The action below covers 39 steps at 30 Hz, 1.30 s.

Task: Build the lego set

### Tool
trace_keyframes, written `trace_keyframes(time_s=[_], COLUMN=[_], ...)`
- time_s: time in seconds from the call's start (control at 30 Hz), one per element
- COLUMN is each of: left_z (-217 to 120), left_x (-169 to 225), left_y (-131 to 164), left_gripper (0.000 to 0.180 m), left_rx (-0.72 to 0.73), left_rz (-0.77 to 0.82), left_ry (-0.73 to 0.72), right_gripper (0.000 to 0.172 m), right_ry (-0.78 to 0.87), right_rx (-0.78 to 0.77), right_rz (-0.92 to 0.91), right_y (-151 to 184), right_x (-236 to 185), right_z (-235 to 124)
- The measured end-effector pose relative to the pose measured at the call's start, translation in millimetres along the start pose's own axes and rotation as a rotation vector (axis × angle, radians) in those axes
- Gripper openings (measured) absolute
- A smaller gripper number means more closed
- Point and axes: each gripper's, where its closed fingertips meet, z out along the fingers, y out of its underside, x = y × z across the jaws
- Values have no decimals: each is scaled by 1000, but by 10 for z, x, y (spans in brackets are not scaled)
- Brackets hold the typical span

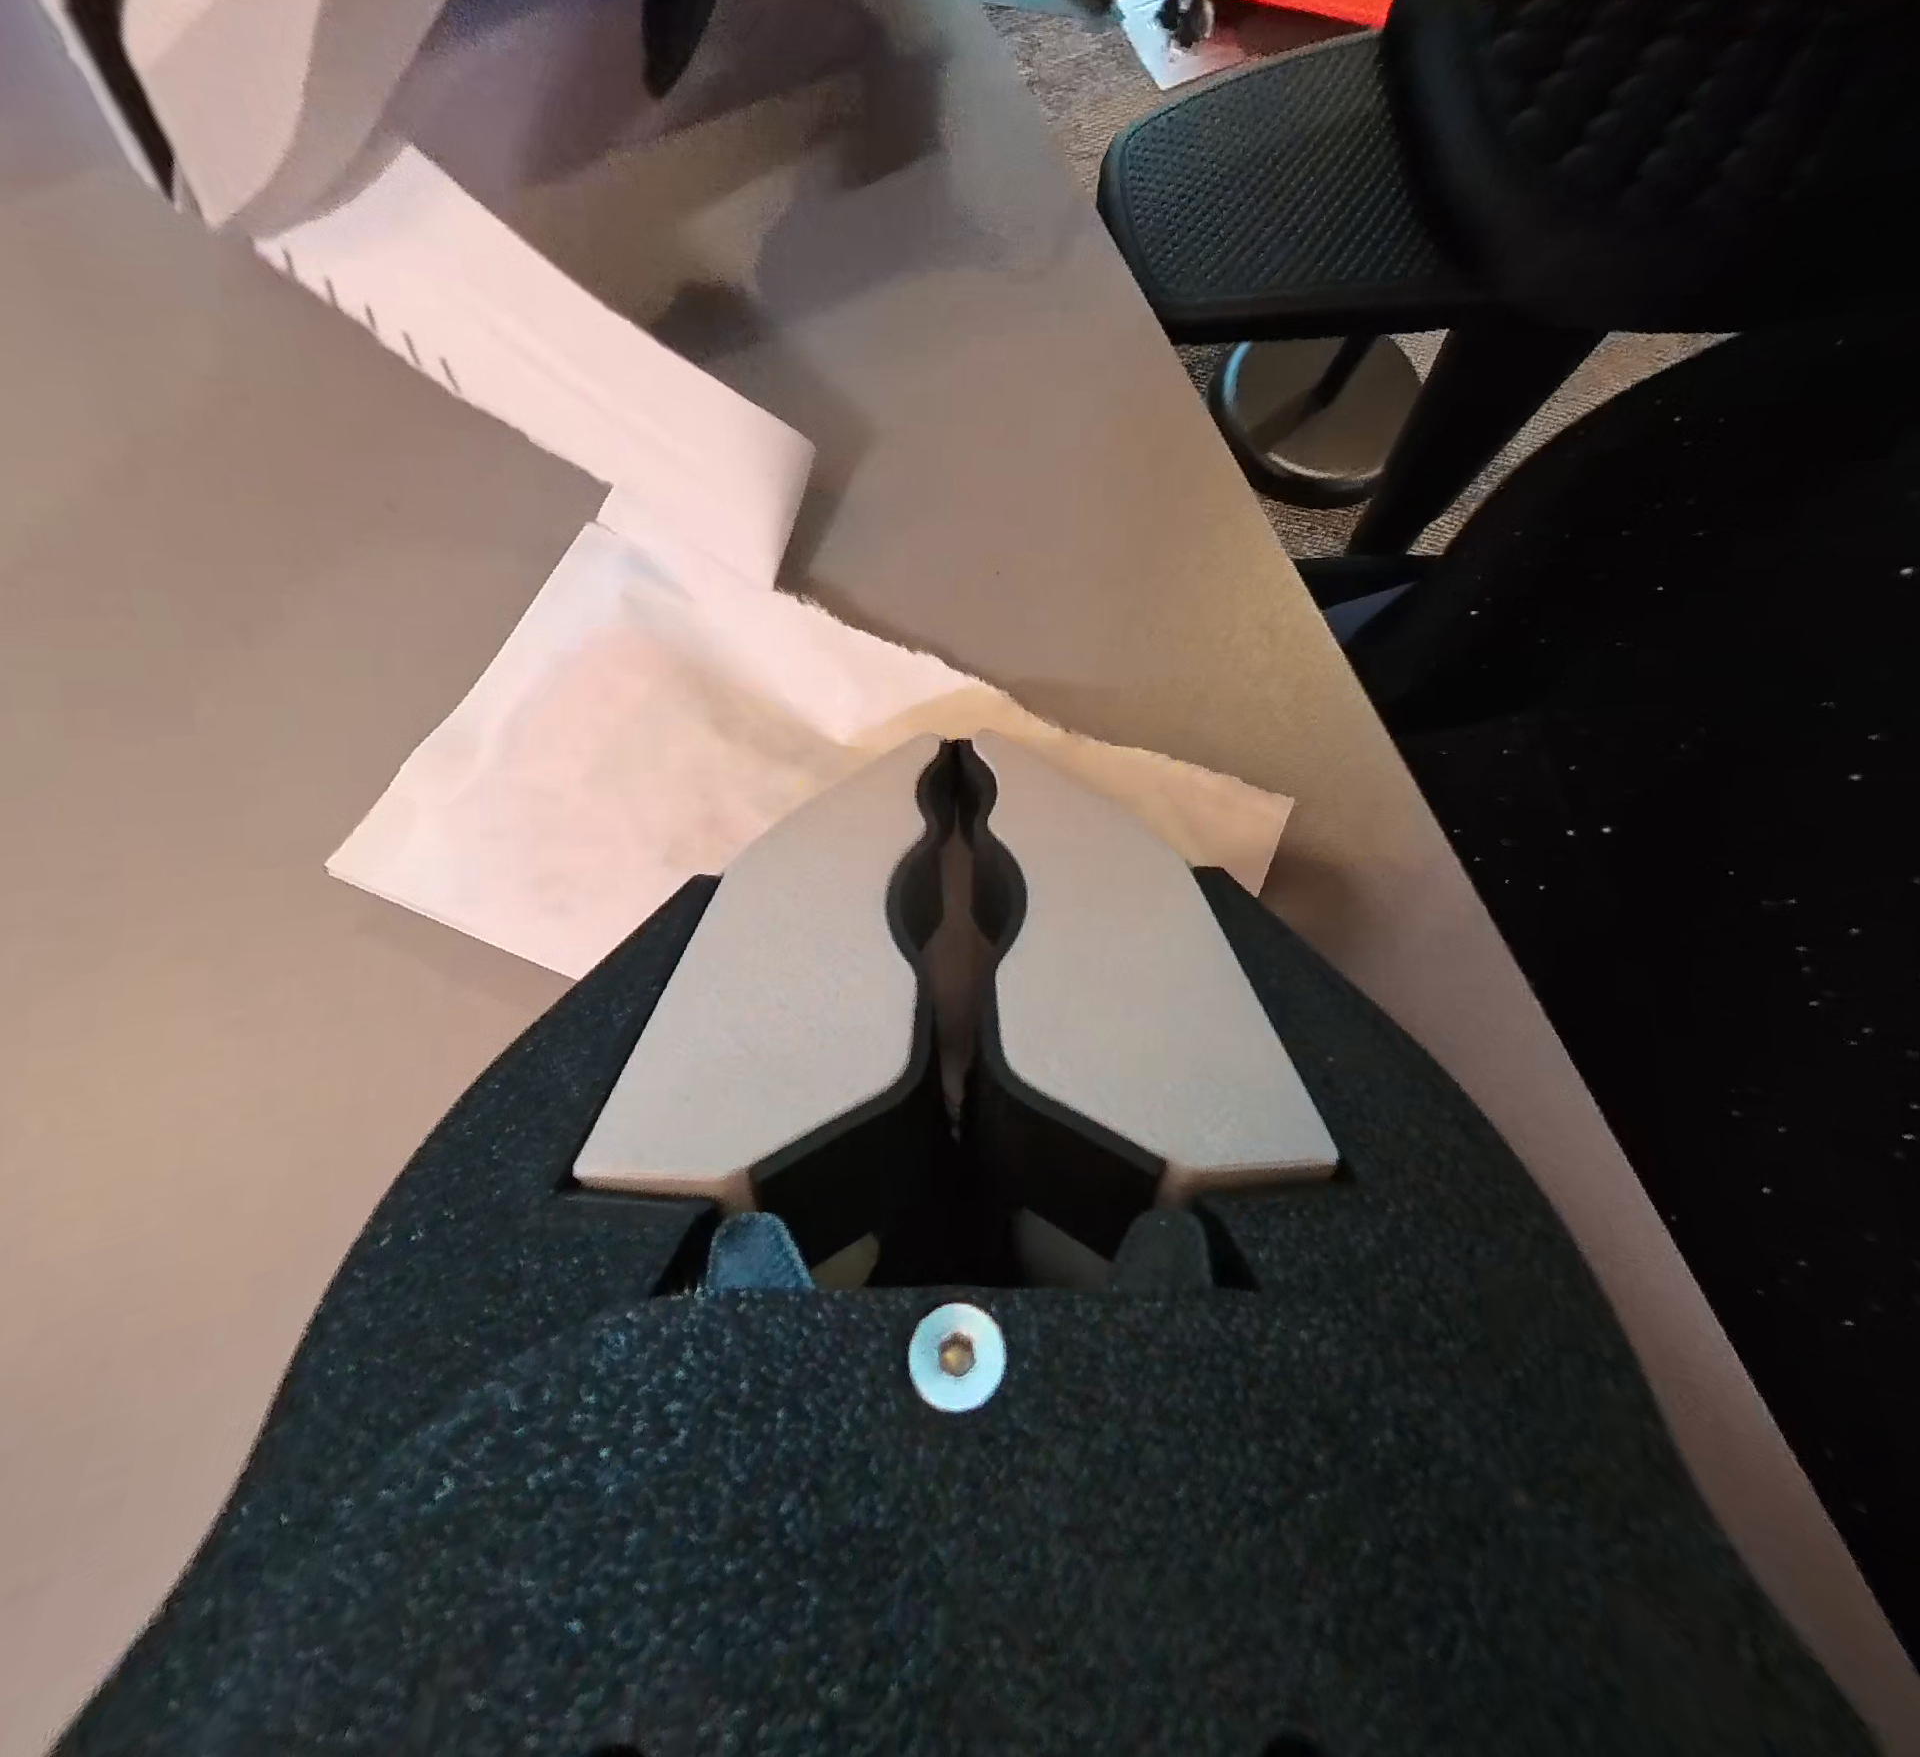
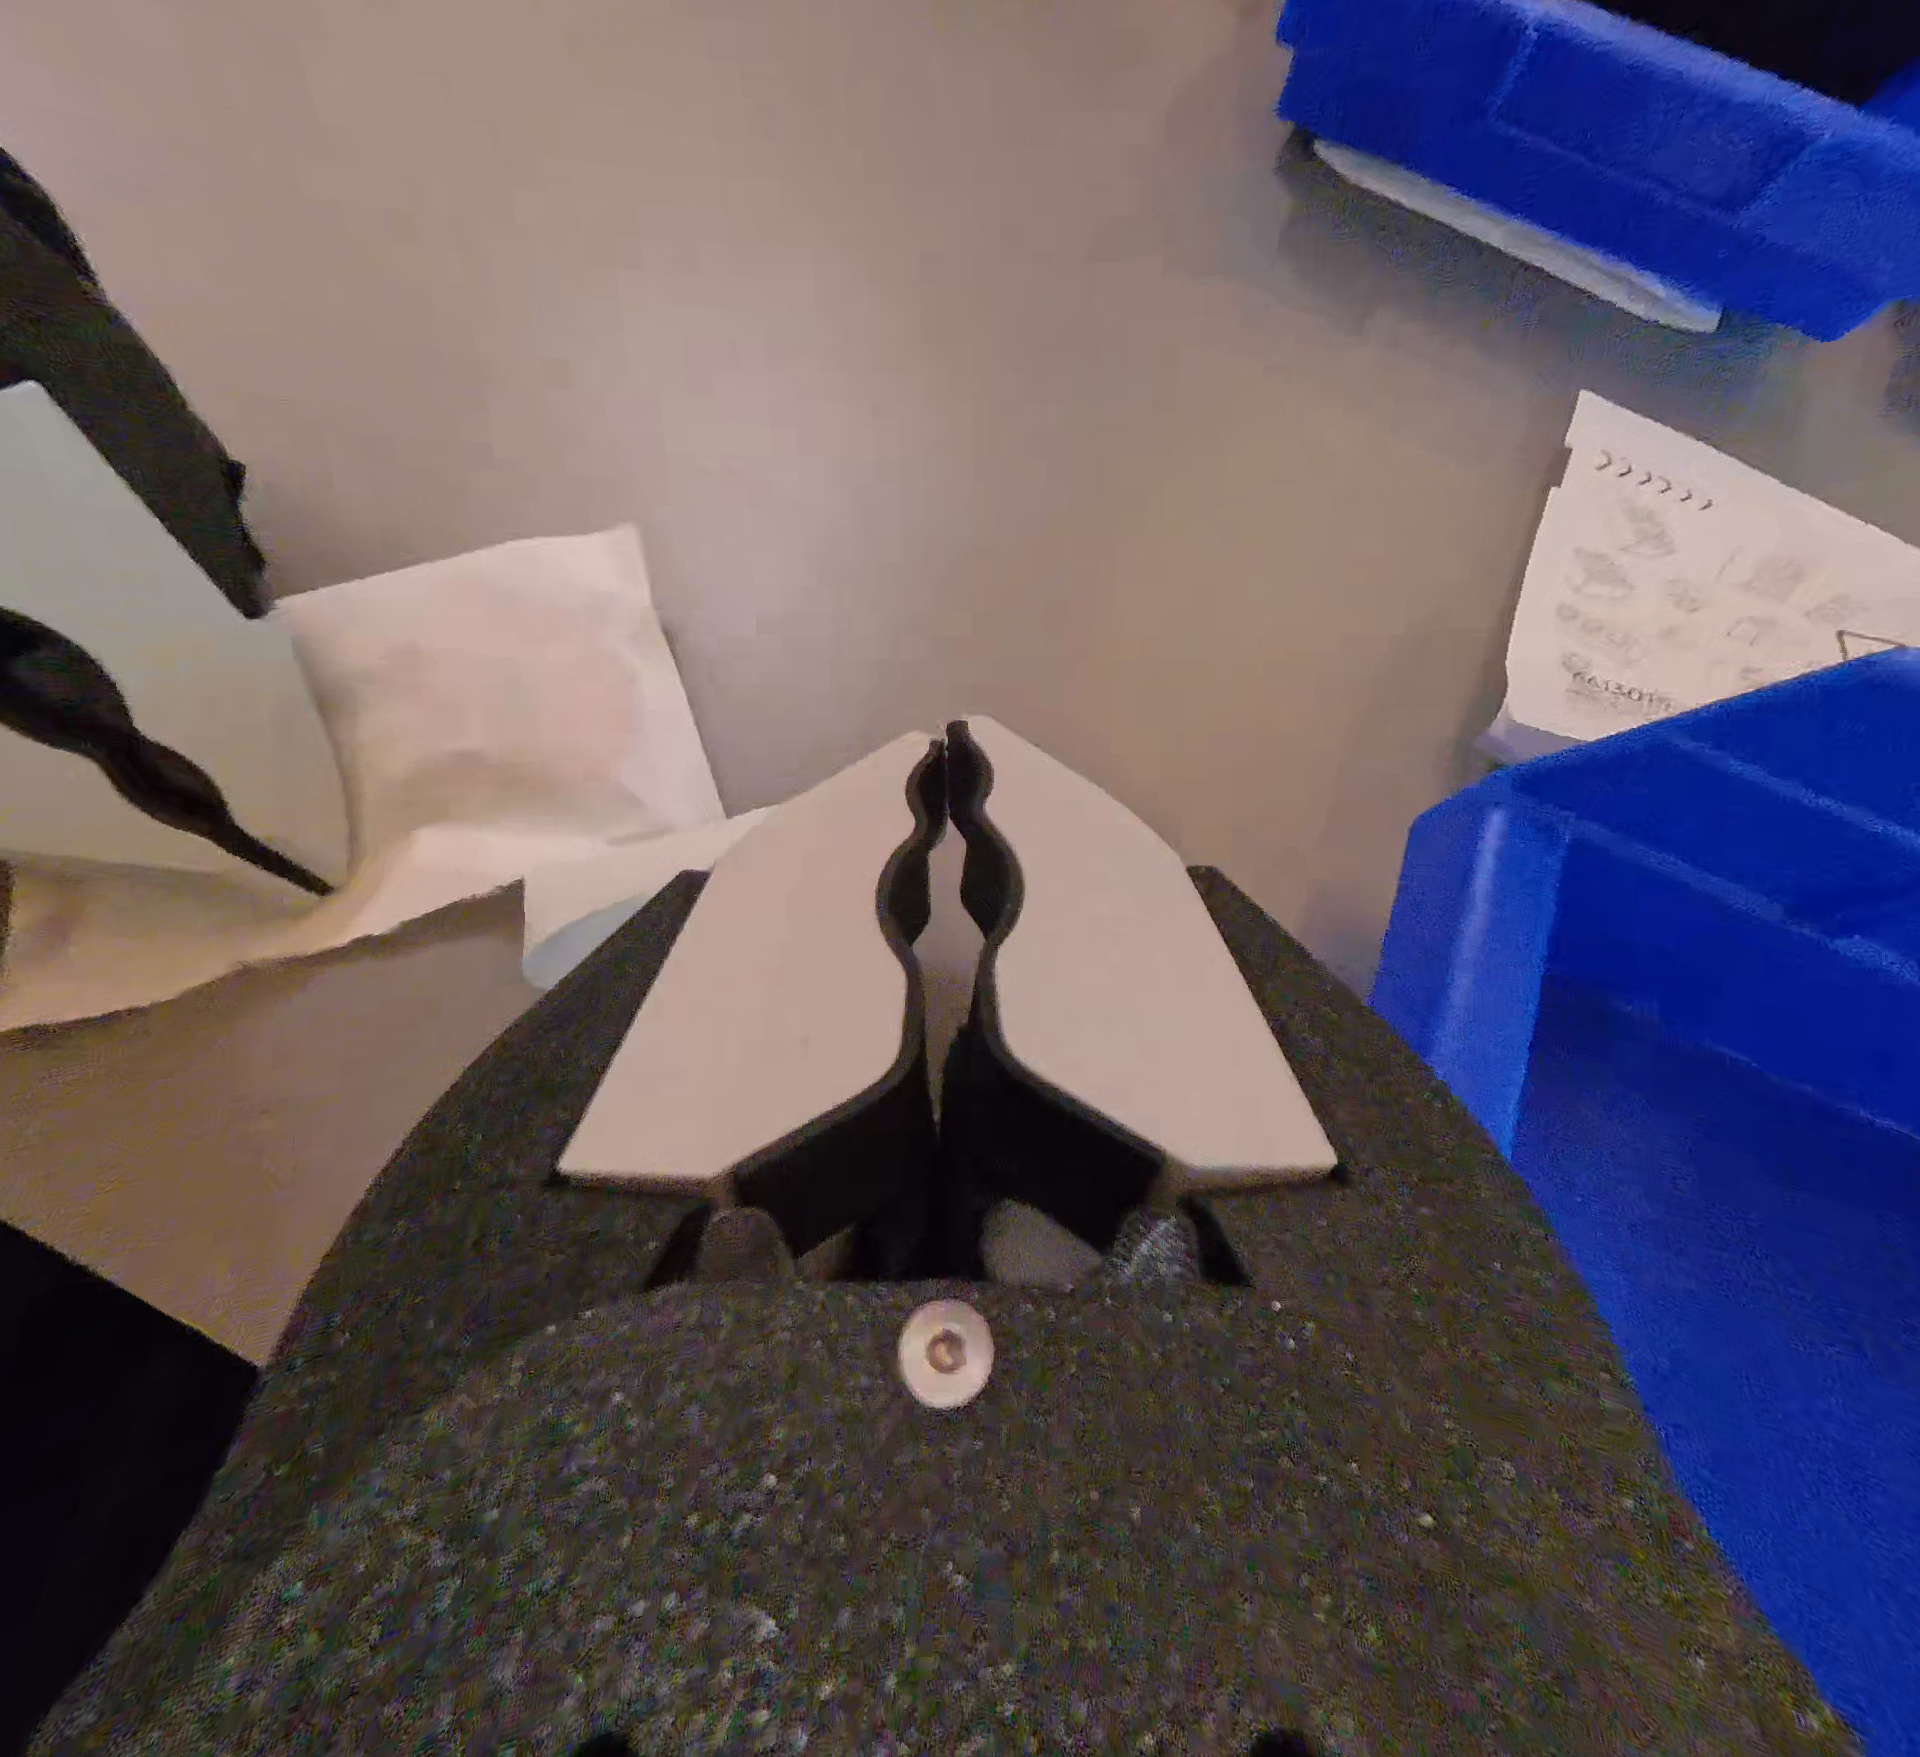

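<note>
White paper napkin [image 1: 644,751], creased, torn-edged, lies on the grey worktop [image 1: 208,564] near its edge. Left hand-held gripper [image 1: 958,746] pinches its raised fold, tips closed on it. Right hand-held gripper [image 2: 948,733] is closed on nothing above bare worktop. Two blue bins [image 2: 1579,107] and one printed sheet [image 2: 1704,585] stand to the right.

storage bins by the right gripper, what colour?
Blue bins; clearest in the right wrist view.

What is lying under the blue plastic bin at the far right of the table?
A flat white sheet sticks out from beneath the blue plastic bin, resting on the grey table. How far it continues under the bin is hidden.
</note>
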Motion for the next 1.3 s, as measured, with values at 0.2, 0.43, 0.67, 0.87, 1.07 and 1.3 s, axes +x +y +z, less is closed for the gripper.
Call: trace_keyframes(time_s=[0.2,0.43,0.67,0.87,1.07,1.3], left_z=[3,7,17,19,17,-16], left_x=[-5,-18,-41,15,11,-56], left_y=[-4,-5,-14,-20,-23,9], left_gripper=[0,0,0,0,0,0], left_rx=[7,11,18,29,19,9], left_rz=[13,4,-4,-27,-42,-98], left_ry=[-64,-115,-146,-118,-132,-158], right_gripper=[0,0,1,1,0,0], right_ry=[148,317,457,545,278,164], right_rx=[-28,-84,-139,60,78,-99], right_rz=[1,-87,-212,-287,-309,-139], right_y=[-245,-393,-565,-1226,-1826,-1742], right_x=[102,353,586,823,1119,2629], right_z=[-45,-87,-51,-517,-777,-254])
